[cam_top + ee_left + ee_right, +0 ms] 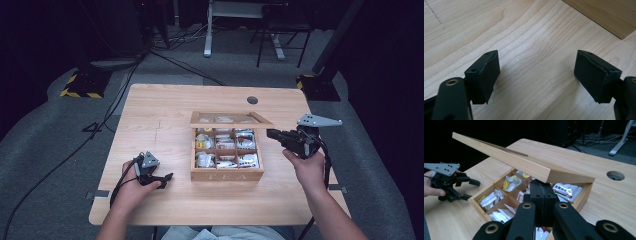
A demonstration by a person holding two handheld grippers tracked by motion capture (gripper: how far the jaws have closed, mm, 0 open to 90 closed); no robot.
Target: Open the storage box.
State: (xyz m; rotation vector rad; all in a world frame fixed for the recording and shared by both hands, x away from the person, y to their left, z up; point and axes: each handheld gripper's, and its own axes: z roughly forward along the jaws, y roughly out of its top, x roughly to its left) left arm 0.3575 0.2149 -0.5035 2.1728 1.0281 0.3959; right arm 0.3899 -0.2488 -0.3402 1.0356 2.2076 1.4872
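Left tool (161, 178) rests on the desk (160, 115) with its jaws wide and empty; the wooden tea box (226, 175) lies at its 2 o'clock, apart. Box mid-desk, compartments of tea bags (510, 182) showing. Right tool (270, 133), jaws pressed together, sits under the raised lid (506, 160) edge at the box's 3 o'clock side.

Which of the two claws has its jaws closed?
The right claw, under the raised lid of the tea box; the left claw rests wide open on the table.
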